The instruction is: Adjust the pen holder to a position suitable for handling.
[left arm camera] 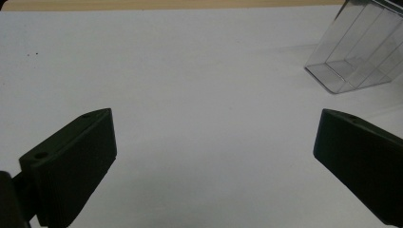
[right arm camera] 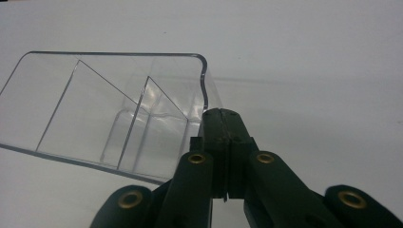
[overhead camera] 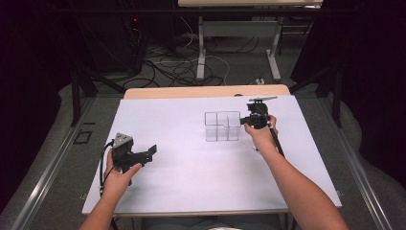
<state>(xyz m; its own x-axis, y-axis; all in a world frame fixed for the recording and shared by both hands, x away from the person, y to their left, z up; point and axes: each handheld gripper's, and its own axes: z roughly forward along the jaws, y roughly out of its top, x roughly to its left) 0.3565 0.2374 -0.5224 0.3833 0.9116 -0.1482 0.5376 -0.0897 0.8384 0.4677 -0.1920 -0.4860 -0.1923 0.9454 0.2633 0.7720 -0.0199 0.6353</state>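
A clear plastic organiser [overhead camera: 222, 126], divided into compartments by thin inner walls, is seen standing on the white table sheet [overhead camera: 191, 182], toward the far right part of it. The right gripper [overhead camera: 253, 120] is held just beside the organiser's right wall in the high view. In the right gripper view, its jaws are pressed together, with the tips at the rim near the organiser's [right arm camera: 119, 109] rounded corner; a thin wall appears to be pinched between the pads, though the clear plastic makes the contact hard to confirm. The right hand [overhead camera: 261, 136] is wrapped around the gripper body, and a cable is trailed back along the forearm.

The left gripper [overhead camera: 146, 154] is held low over the near left part of the sheet, well apart from the organiser, with the left hand [overhead camera: 119, 175] closed around its body and the grey three-cornered plate on top. In the left gripper view its jaws are spread wide, with nothing but bare sheet [left arm camera: 199, 95] between them, and the organiser [left arm camera: 359, 52] is seen farther off at the upper right.
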